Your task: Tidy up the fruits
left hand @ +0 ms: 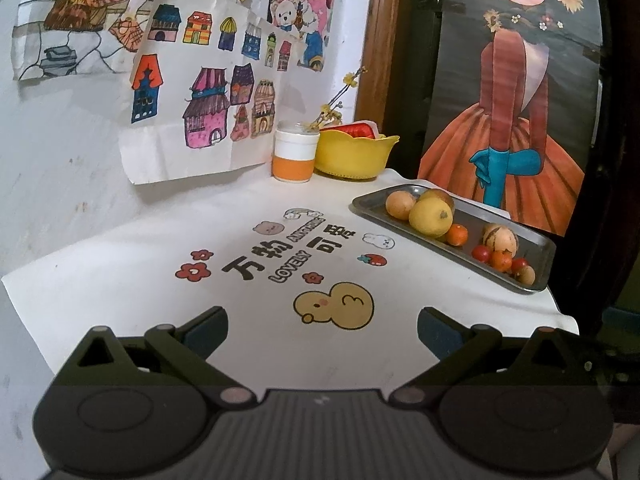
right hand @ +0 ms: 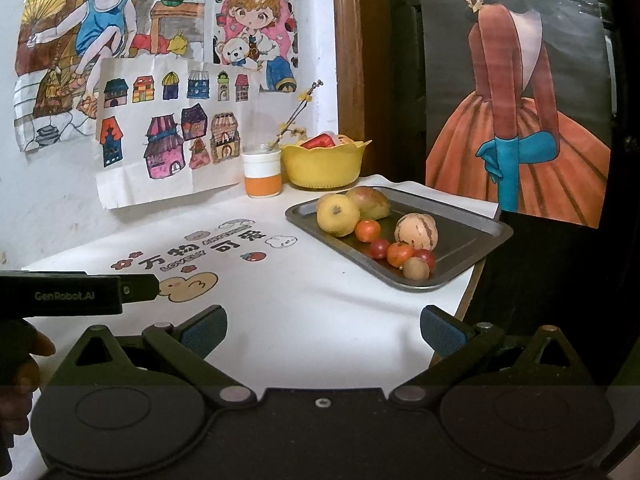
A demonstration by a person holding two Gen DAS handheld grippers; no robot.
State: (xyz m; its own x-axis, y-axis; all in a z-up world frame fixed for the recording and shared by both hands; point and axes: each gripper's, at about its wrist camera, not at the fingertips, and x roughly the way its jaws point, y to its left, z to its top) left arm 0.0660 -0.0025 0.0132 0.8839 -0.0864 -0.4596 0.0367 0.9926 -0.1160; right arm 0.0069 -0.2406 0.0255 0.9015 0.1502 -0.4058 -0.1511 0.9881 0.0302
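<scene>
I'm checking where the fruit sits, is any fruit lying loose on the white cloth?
No, all the fruit sits inside the metal tray; the cloth holds only printed pictures.

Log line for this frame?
left gripper: open, empty | right gripper: open, empty | fruits: on metal tray

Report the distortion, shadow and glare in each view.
Left wrist view: fisheye bends the door frame, corners vignette black, and the steel tray shows mild sheen. Right wrist view: same curvature; the open right hand-held gripper casts a soft shadow on the white tablecloth; the yellow fruit stays sharp.
</scene>
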